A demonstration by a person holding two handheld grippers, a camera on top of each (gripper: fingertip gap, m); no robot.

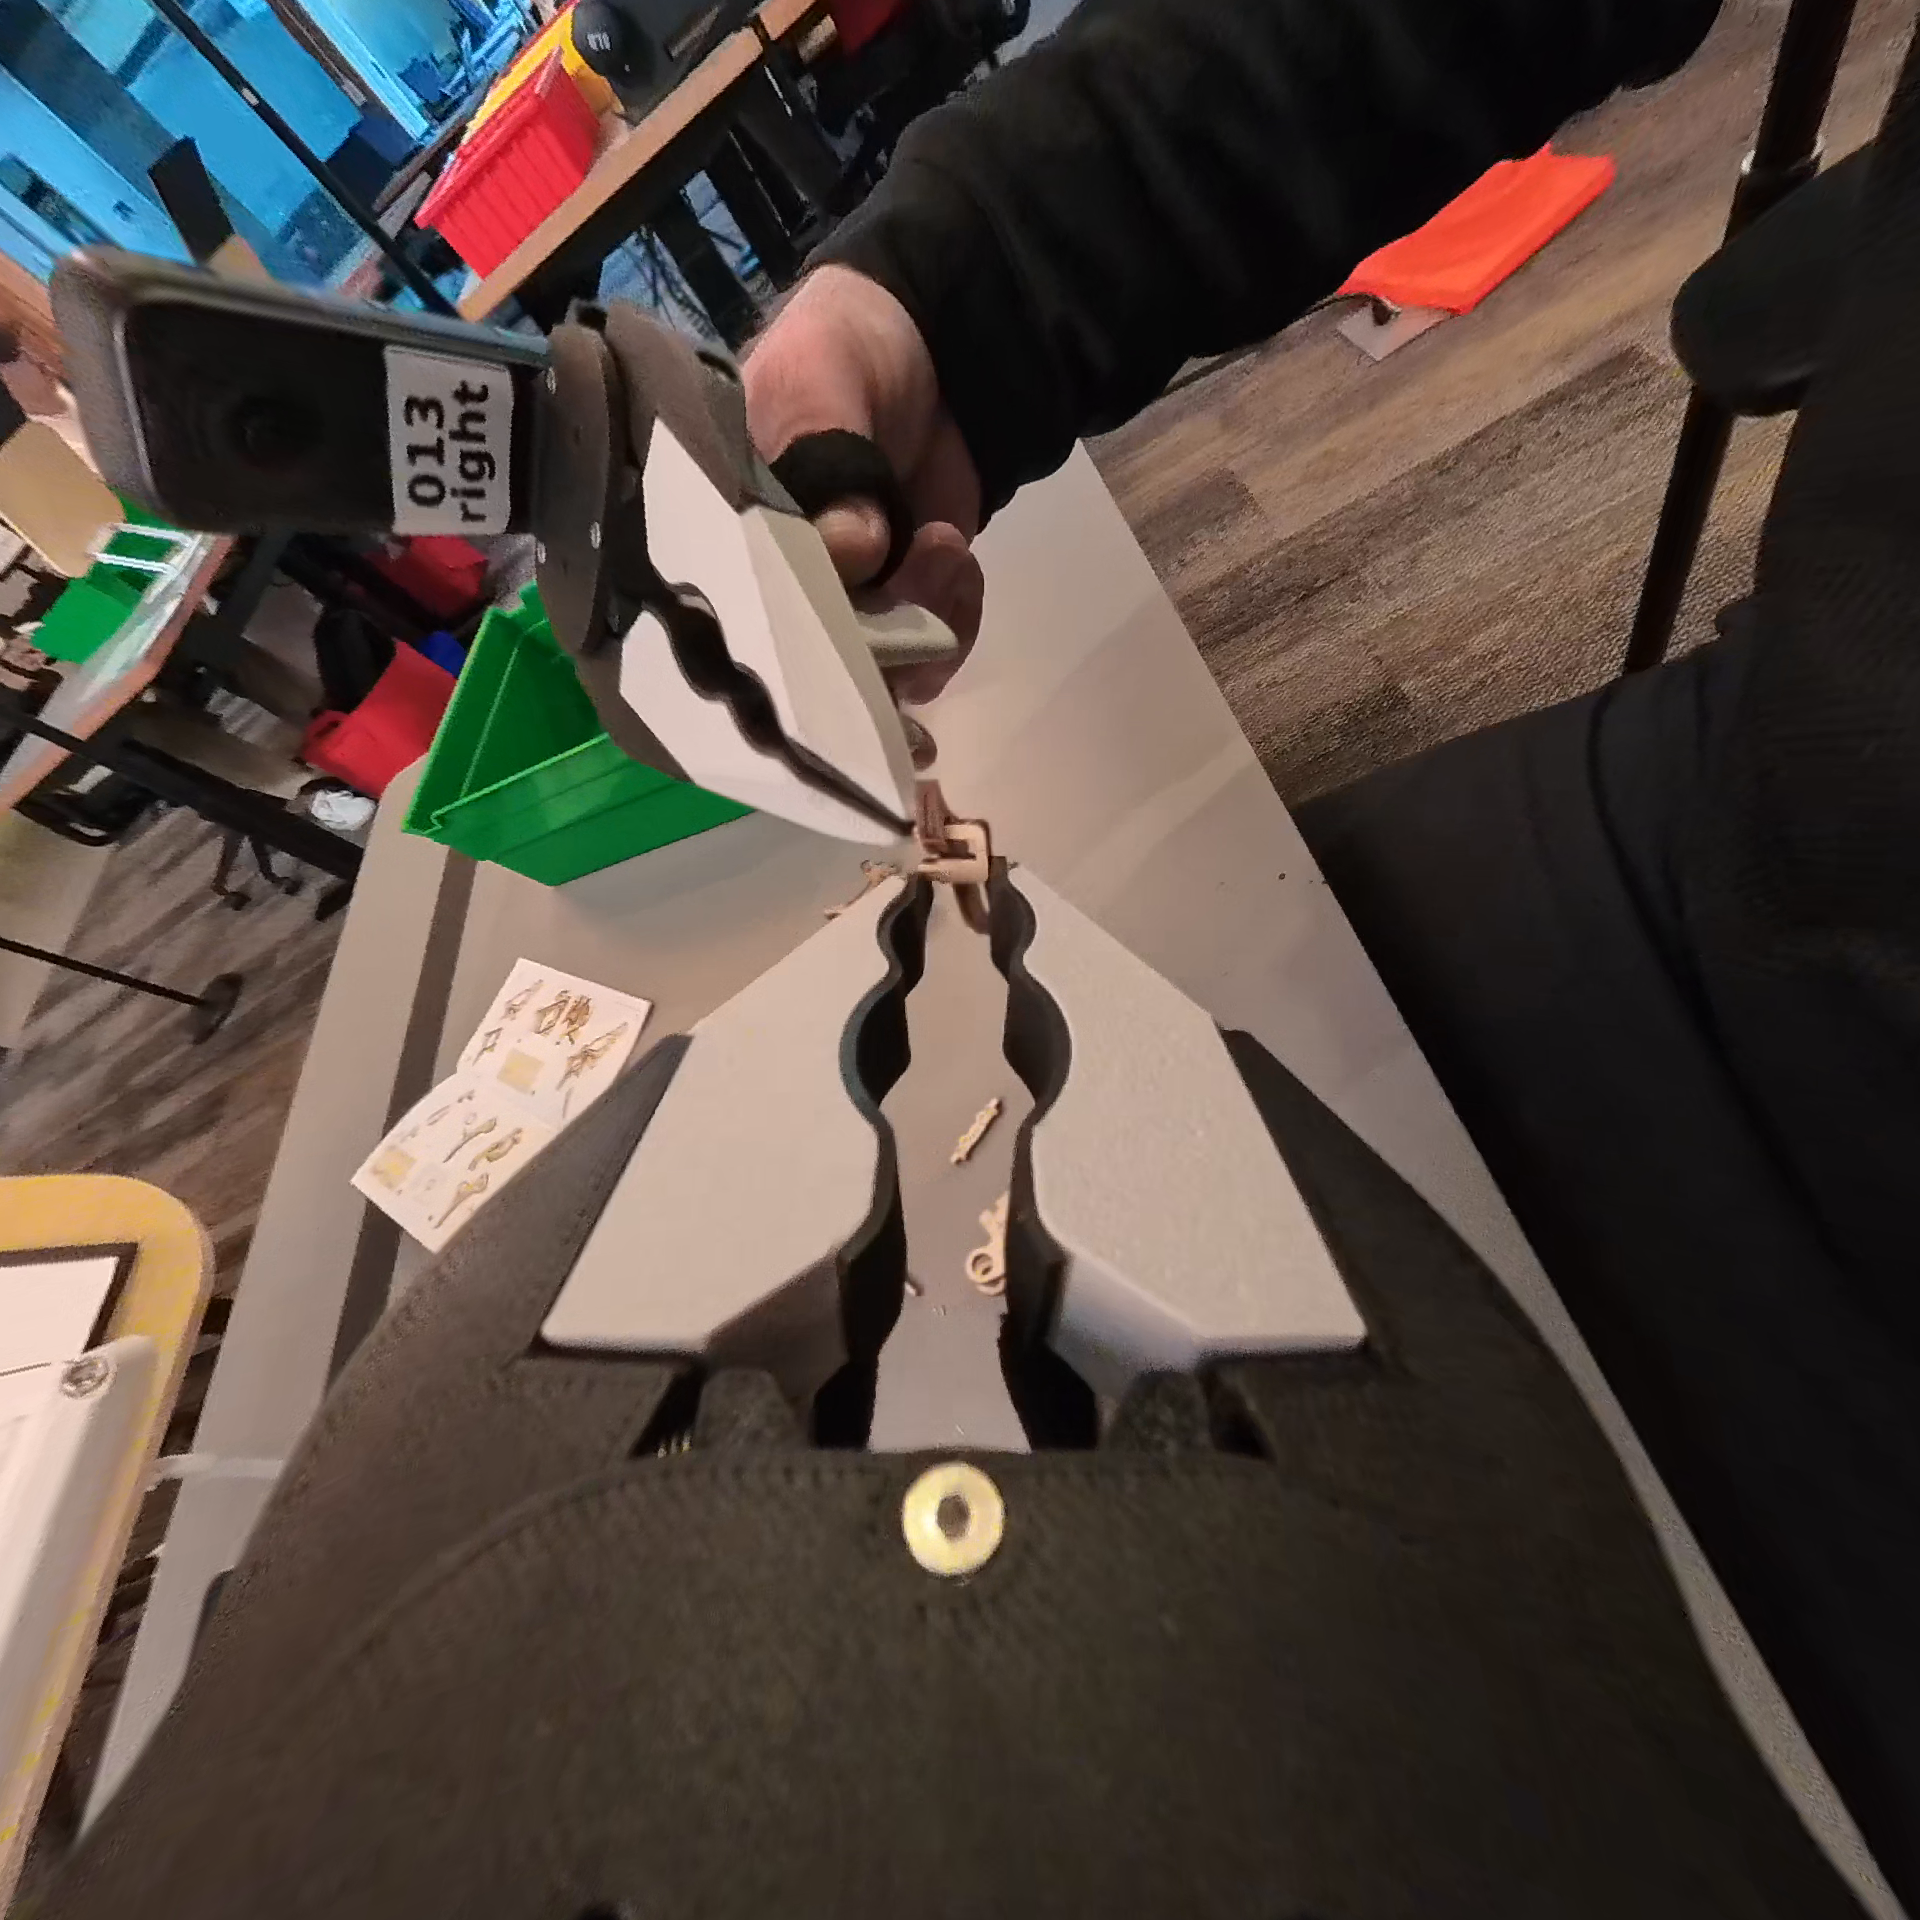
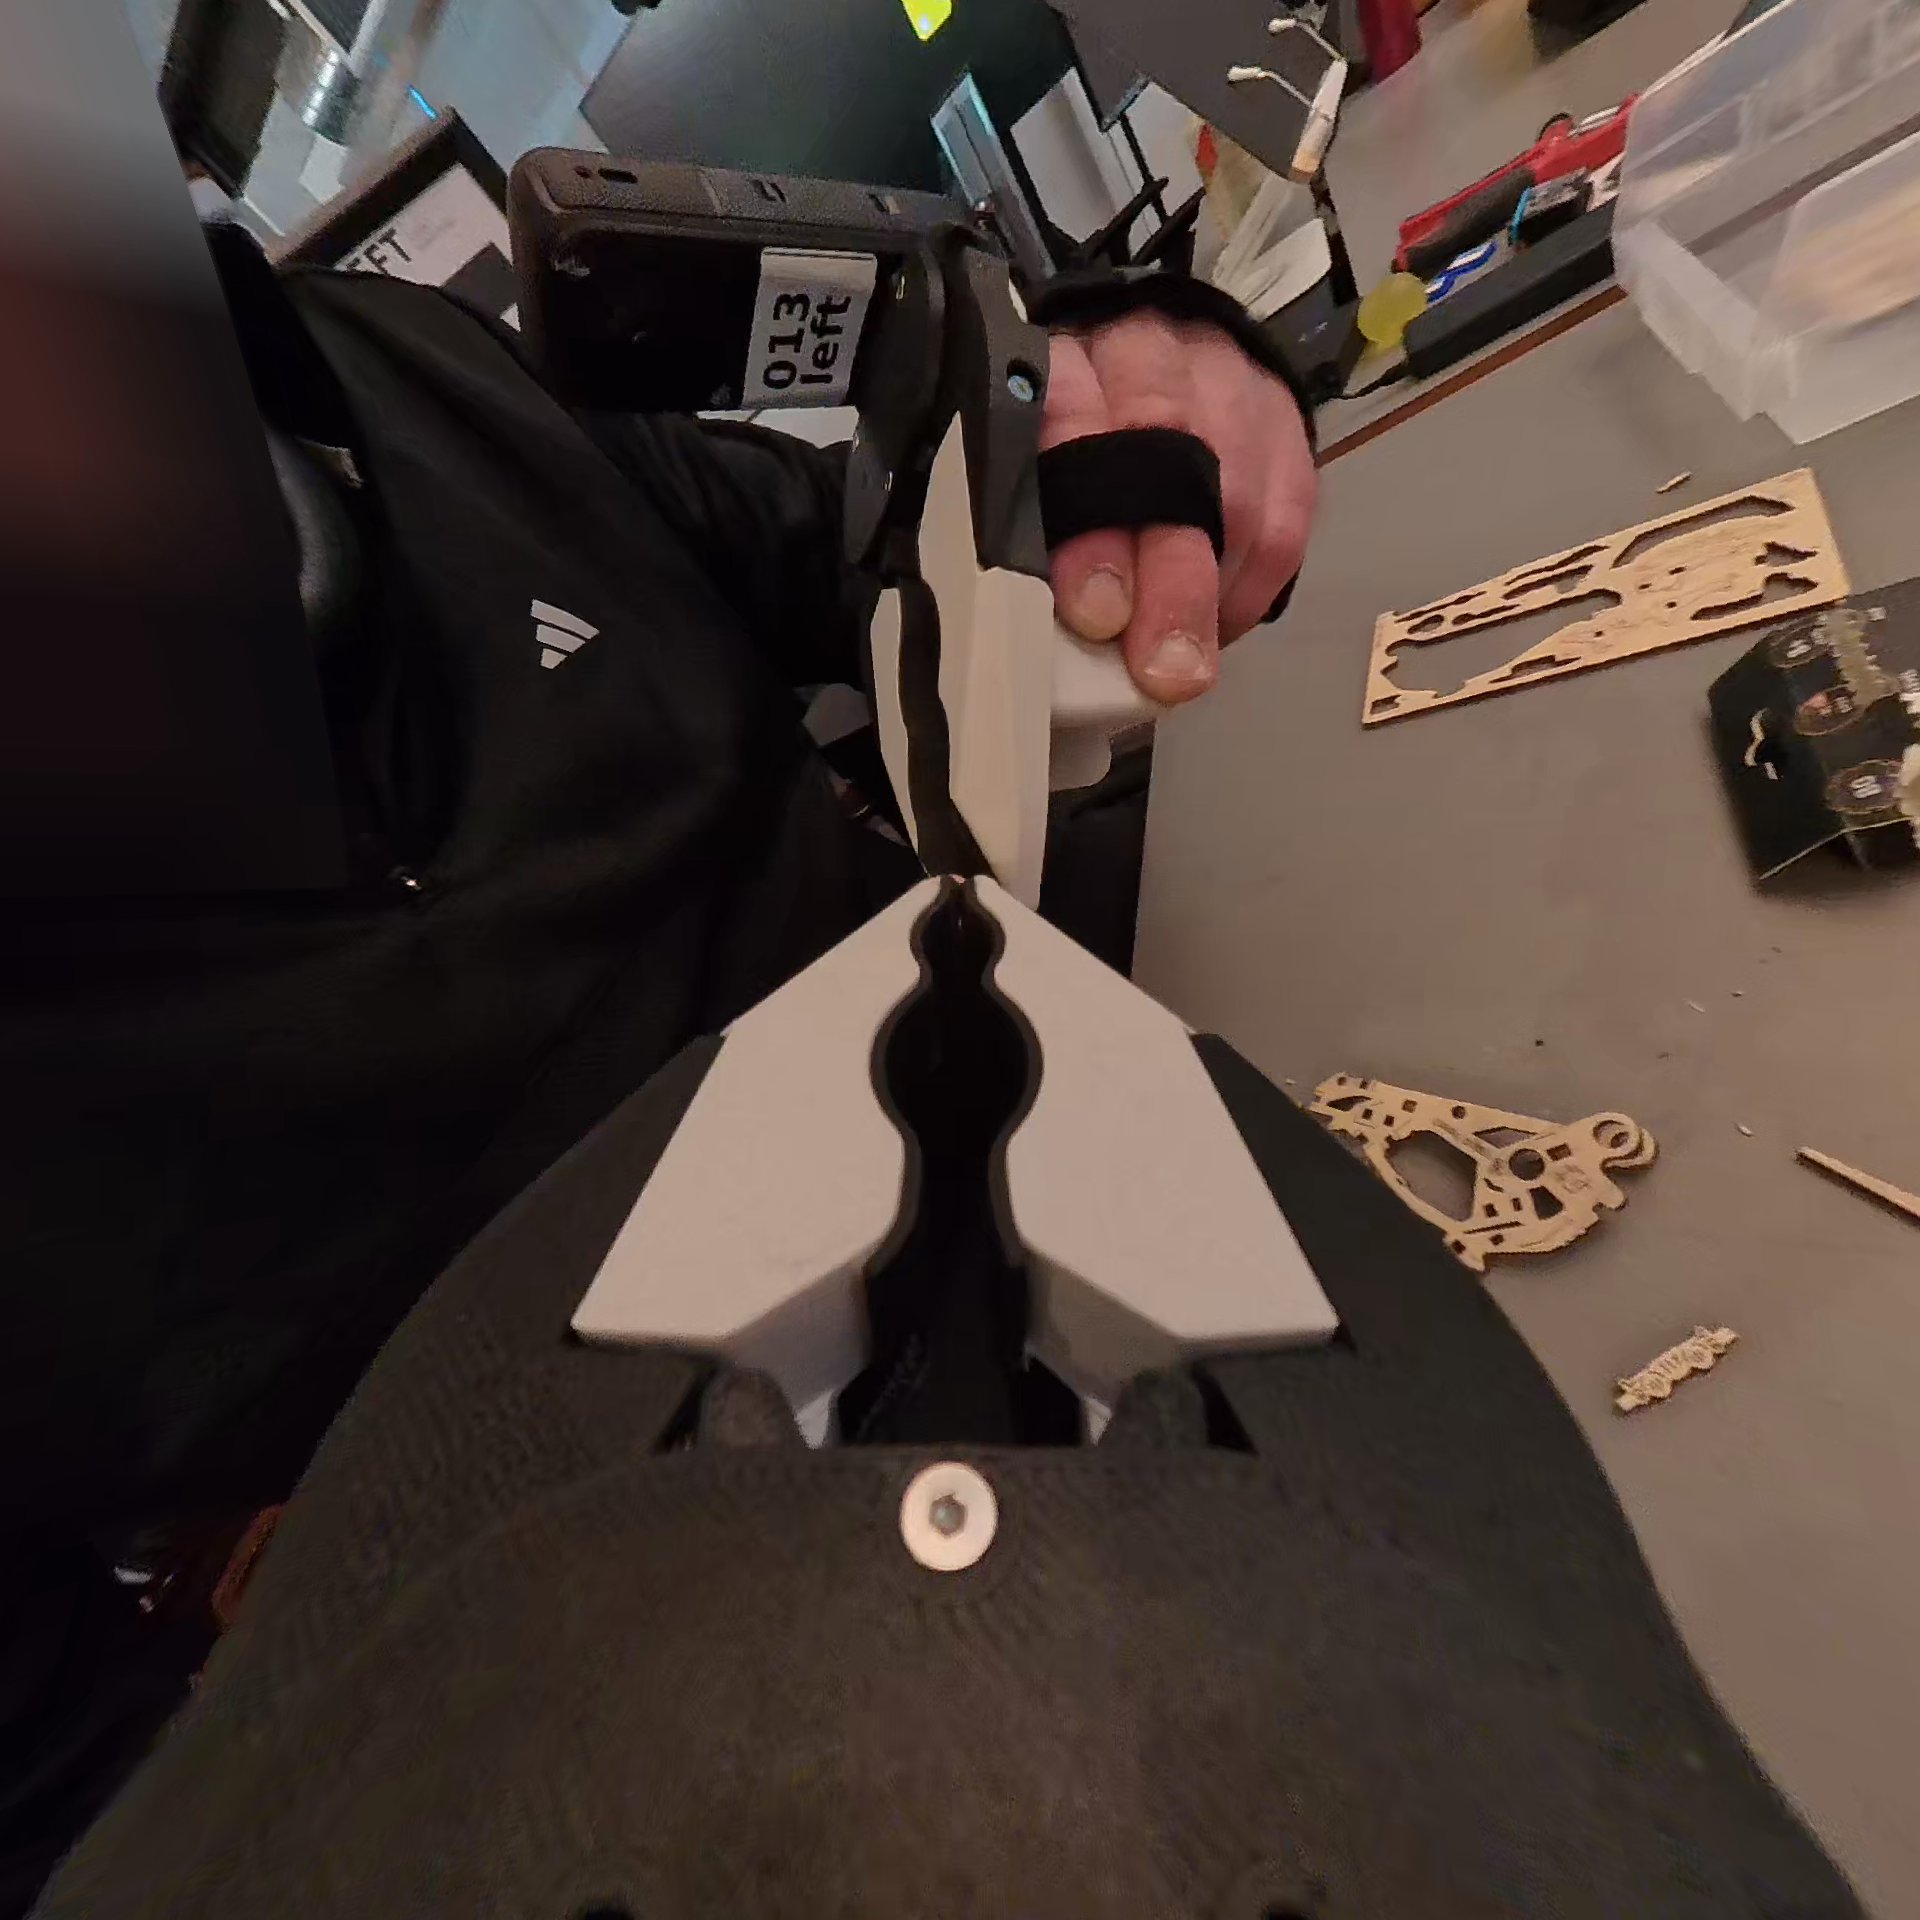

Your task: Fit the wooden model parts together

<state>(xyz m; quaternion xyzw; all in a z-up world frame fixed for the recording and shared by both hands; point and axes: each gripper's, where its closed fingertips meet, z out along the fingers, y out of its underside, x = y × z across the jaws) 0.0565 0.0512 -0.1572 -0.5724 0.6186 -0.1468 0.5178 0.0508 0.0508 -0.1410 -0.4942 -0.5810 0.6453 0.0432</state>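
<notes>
Two grippers meet tip to tip over a grey table (image 1: 1143, 665), at the centre of both views. Largest beyond them, a green bin (image 1: 540, 769) sits left of centre in the left wrist view, with an instruction sheet (image 1: 509, 1101) below it. In the right wrist view, a cut-out wooden sheet (image 2: 1600, 603) lies at the right edge, and a flat wooden frame piece (image 2: 1496, 1174) lower down. The left gripper (image 1: 958, 878) pinches a small wooden model part (image 1: 961, 844) at its tips. The right gripper (image 2: 958, 885) is pressed nearly together on a thin piece (image 1: 928, 805) touching that part. Small loose parts (image 1: 977, 1129) lie between the left fingers (image 1: 748, 1122).
</notes>
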